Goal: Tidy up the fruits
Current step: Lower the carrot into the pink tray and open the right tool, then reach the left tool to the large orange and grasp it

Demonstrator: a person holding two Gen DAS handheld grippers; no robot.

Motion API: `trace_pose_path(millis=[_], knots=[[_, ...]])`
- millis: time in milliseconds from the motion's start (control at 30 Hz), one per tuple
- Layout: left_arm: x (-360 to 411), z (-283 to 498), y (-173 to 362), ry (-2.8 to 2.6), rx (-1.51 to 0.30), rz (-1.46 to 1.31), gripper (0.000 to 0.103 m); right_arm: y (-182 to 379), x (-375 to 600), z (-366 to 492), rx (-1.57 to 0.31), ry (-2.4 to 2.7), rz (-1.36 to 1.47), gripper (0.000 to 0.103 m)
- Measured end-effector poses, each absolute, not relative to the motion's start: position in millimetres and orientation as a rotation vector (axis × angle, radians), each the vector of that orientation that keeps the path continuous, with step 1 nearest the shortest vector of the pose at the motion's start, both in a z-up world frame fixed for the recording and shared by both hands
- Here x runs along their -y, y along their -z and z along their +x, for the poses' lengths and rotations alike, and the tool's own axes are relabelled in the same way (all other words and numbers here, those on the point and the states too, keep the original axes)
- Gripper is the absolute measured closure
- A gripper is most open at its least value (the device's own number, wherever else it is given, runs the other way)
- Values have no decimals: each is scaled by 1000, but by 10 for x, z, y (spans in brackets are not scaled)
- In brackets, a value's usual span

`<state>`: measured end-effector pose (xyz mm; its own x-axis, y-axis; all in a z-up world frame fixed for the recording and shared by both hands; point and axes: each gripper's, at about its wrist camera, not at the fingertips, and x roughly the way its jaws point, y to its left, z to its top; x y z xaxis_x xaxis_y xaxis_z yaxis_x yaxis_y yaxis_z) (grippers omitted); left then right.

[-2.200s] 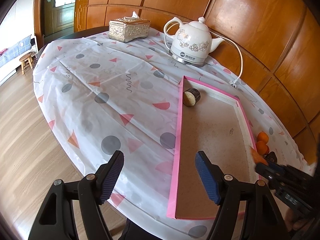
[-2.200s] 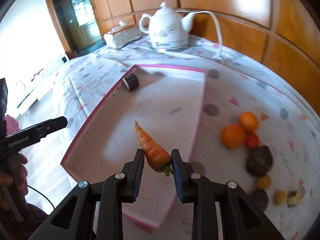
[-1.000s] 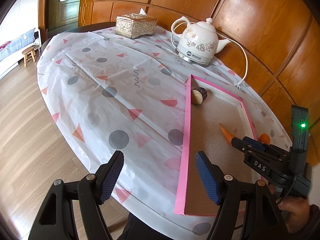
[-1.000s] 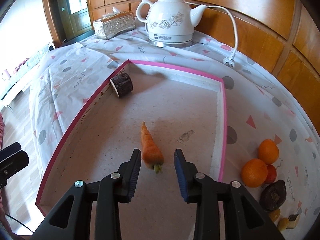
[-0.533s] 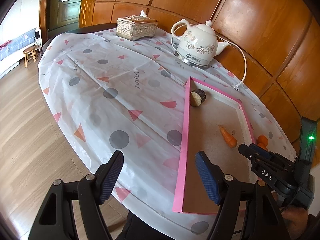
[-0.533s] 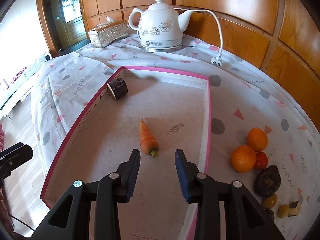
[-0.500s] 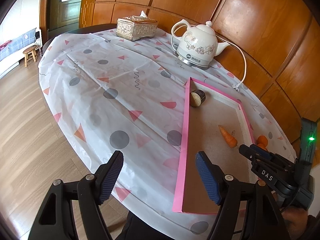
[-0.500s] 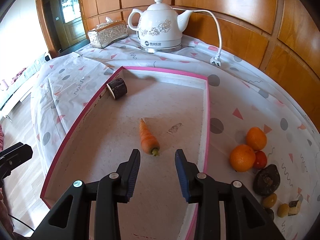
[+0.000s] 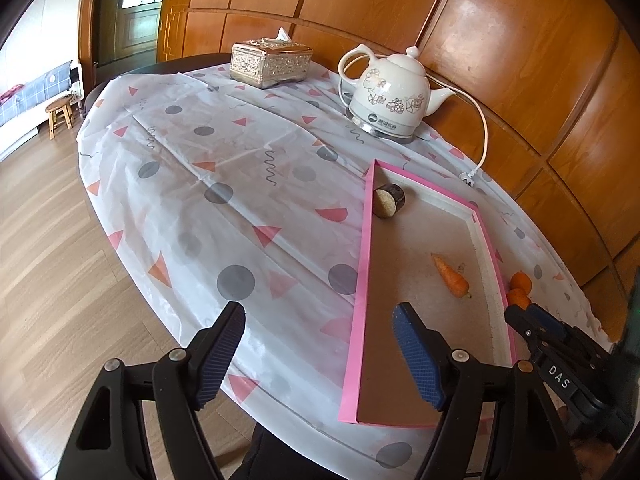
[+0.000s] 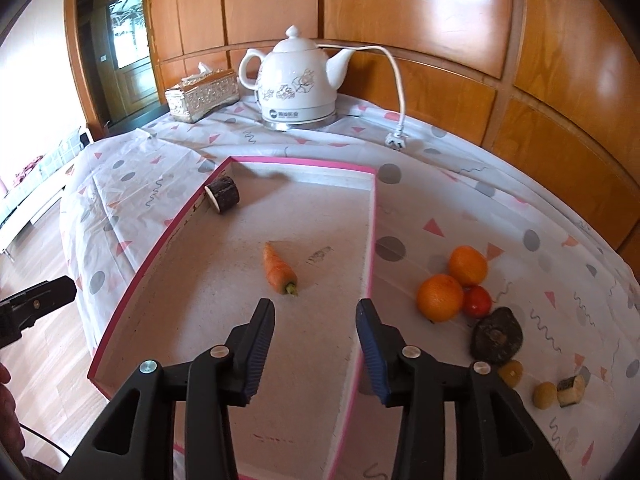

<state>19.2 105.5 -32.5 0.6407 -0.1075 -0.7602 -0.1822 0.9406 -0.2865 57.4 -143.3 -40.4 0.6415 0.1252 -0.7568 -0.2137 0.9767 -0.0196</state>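
On the pink-edged tray [image 10: 160, 252], a carrot [image 10: 279, 268] lies loose while both grippers hover with jaws spread and nothing held.

The carrot rests on the tray's floor toward its right wall, tip pointing away, stem end nearest the right gripper [image 10: 316, 336], which hangs above the tray's near right part, apart from the carrot. A short dark log piece [image 10: 223, 195] sits in the tray's far left corner. Right of the tray, on the patterned tablecloth [image 10: 520, 216], two oranges [image 10: 440, 296] touch a small red fruit [image 10: 477, 302], with a dark brown fruit [image 10: 496, 336] just beside them and small yellow pieces nearer the edge. The left gripper [image 9: 320, 354] hovers over the table's near edge, left of the tray. A white kettle [image 10: 298, 86] and a tissue box [image 10: 202, 96] stand at the far side.
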Motion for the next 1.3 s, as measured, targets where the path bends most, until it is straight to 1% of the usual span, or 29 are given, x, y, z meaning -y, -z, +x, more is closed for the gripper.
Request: trace_pose_path(millis=[200,233,300,333,967,1200,1300], knots=[[-996,192,288,-28,-871,-341,26,362,1575,443,-830,-154,-112,59],[-981,195,285,-24,-871,-338,26,351,1615,418,-825,-143,-114,58],[-957,198,280,-17,-870,-332,26,331,1681,376,-815,-128,-117,51],[-946,201,281,-14,-872,-329,26,318,1734,347,-810,-115,-120,51],[-787,242,261,20,-876,-304,26,355,2935,-49,-803,200,-8,50],[-732,268,232,27,-873,-306,26,267,3304,-268,-716,316,21,50],[-658,290,212,42,-870,-293,26,289,3467,-332,-712,415,30,50]])
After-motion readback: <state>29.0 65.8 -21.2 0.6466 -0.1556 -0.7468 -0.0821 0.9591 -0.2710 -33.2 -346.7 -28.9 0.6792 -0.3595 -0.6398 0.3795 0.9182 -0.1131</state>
